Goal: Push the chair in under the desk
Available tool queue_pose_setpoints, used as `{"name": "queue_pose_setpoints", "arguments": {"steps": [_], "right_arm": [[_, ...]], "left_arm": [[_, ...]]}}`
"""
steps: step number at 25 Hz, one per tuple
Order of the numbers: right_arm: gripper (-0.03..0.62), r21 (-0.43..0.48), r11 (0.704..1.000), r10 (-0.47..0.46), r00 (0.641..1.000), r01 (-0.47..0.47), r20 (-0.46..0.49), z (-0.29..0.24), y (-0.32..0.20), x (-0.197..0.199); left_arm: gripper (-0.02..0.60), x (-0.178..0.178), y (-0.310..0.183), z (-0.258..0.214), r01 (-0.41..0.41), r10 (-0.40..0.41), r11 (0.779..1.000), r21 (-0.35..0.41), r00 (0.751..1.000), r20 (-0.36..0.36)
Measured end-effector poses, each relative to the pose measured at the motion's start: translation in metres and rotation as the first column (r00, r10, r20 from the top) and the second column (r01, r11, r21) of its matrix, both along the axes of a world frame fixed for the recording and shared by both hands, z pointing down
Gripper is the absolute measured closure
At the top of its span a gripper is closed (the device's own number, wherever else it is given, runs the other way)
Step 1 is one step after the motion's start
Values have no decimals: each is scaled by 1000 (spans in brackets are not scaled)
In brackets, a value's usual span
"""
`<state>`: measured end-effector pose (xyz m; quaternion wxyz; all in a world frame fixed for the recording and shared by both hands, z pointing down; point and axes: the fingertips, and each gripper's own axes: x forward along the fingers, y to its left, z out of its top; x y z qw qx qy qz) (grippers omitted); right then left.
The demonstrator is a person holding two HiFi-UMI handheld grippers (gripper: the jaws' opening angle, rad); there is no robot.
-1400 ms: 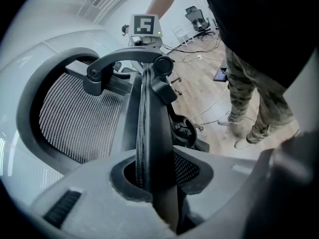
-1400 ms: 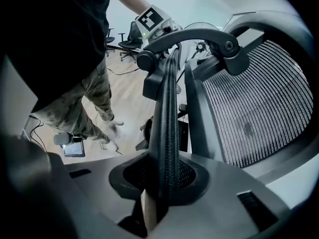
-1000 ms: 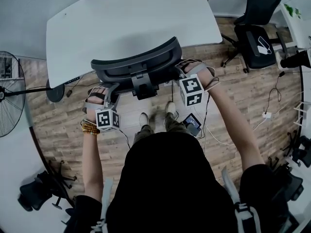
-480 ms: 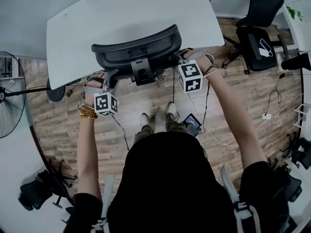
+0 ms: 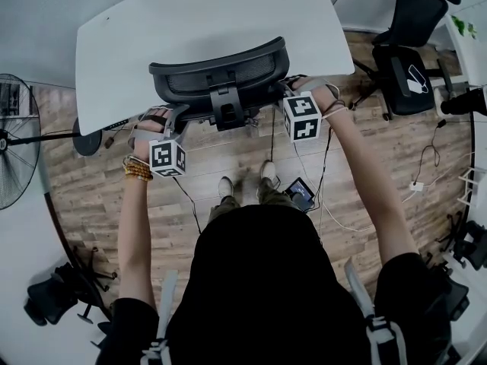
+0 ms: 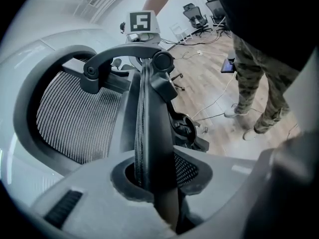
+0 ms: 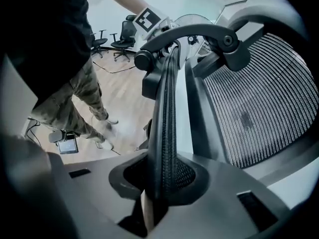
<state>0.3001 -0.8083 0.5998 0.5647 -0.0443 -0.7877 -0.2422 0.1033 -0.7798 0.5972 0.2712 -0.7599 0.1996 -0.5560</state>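
A black mesh-back office chair (image 5: 217, 74) stands at the near edge of the white desk (image 5: 152, 21), its backrest top overlapping the desk edge in the head view. My left gripper (image 5: 156, 124) is shut on the backrest's left side rim (image 6: 149, 133); the dark rim runs straight up between the grey jaws. At the other side of the backrest my right gripper (image 5: 293, 90) is shut on the right rim (image 7: 164, 133) in the same way. The mesh panel (image 6: 75, 118) fills the space beside each jaw. The chair's seat and wheels are hidden.
A standing fan (image 5: 15, 147) is at the left on the wood floor. A second black chair (image 5: 407, 59) sits at the upper right. Cables and a small device (image 5: 300, 194) lie by the person's feet (image 5: 226, 187). Another chair base (image 5: 53, 299) is at the lower left.
The chair has moved forward toward the desk, and both grippers have gone with it, still clamped on the backrest rims. The arms are stretched farther out.
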Motion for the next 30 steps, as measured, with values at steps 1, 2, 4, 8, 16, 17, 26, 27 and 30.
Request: {"name": "queue_pose_setpoints", "arguments": {"steps": [1, 2, 4, 8, 16, 17, 26, 27, 30], "right_arm": [[520, 1, 1000, 1, 1000, -1, -1, 0, 0, 0], [520, 2, 1000, 2, 1000, -2, -3, 1, 0, 1], [520, 5, 1000, 6, 1000, -6, -6, 2, -2, 2], [519, -8, 1000, 19, 1000, -19, -12, 5, -1, 1], [518, 8, 1000, 26, 1000, -26, -11, 4, 0, 1], [519, 12, 1000, 28, 1000, -27, -11, 3, 0, 2], [493, -4, 1000, 25, 999, -25, -25, 2, 4, 5], [464, -19, 999, 27, 999, -28, -39, 3, 7, 6], [407, -36, 999, 37, 996, -40, -77, 3, 14, 4]], "left_arm": [[488, 0, 0, 0, 0, 0, 1000, 0, 1000, 1], [488, 0, 0, 0, 1, -1, 1000, 1, 1000, 1], [488, 0, -1, 1, 0, 0, 1000, 2, 1000, 1], [488, -1, -1, 5, 1, -1, 1000, -3, 1000, 2], [486, -1, 1, 7, 5, -5, 1000, -18, 1000, 0], [486, -1, 1, 6, 6, -6, 1000, -18, 1000, -1], [442, -2, 8, 11, 23, -24, 985, -169, 1000, -3], [424, -5, 9, 12, 38, -39, 981, -192, 999, -2], [405, -25, 12, 2, 110, -111, 969, -220, 994, 5]]}}
